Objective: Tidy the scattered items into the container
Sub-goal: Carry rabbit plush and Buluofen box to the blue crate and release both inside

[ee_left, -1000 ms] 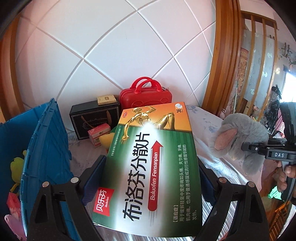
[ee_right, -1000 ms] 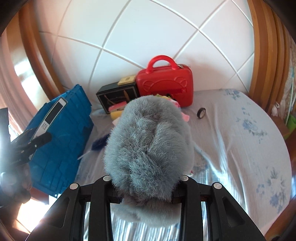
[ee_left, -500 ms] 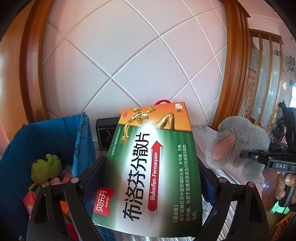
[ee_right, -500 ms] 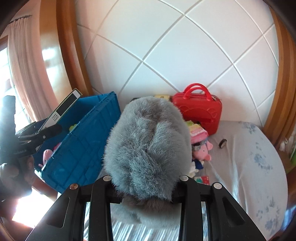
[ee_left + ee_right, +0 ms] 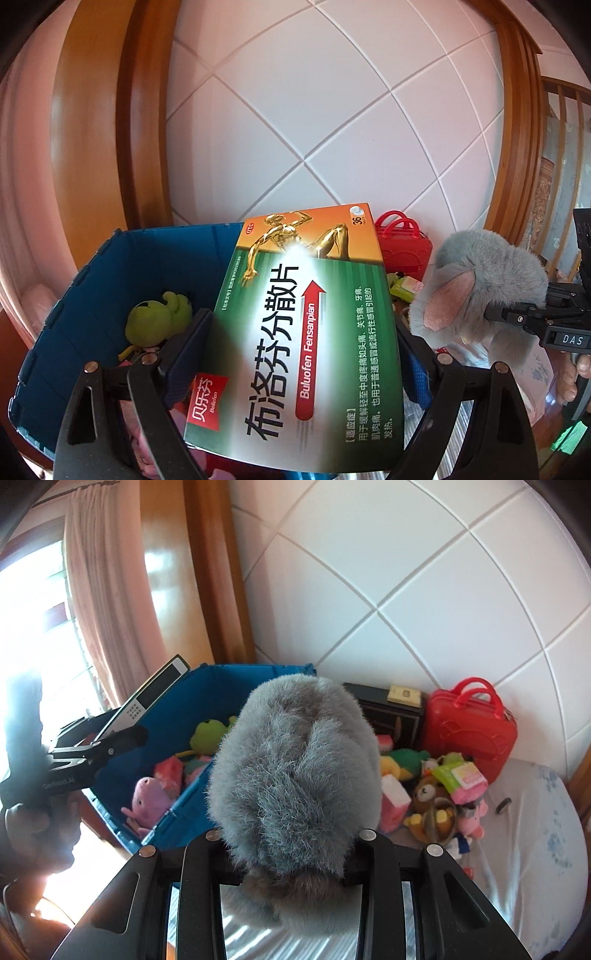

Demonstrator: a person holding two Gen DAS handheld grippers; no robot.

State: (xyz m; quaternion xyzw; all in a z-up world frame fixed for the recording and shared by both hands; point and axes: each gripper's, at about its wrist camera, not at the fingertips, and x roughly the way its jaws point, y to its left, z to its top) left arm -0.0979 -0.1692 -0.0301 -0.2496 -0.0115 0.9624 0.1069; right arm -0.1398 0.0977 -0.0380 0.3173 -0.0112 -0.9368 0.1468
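Note:
My left gripper (image 5: 295, 354) is shut on a green and orange medicine box (image 5: 306, 325) and holds it above the blue crate (image 5: 74, 295). The same box shows edge-on in the right wrist view (image 5: 155, 694). My right gripper (image 5: 291, 853) is shut on a grey plush toy (image 5: 295, 775) and holds it in the air beside the crate's (image 5: 221, 672) right wall. The plush also shows in the left wrist view (image 5: 480, 288). Inside the crate lie a green plush frog (image 5: 208, 733), a pink plush (image 5: 147, 801) and other small items.
On the bed (image 5: 535, 830) to the right of the crate lies a pile of small plush toys and packets (image 5: 436, 794). Behind it stand a red case (image 5: 469, 723) and a black box (image 5: 391, 716) against the white tiled headboard. A small dark item (image 5: 503, 805) lies on the sheet.
Both grippers have swung left and up towards the blue crate with their loads. The crate's inside now shows in both views. Neither grip has changed.

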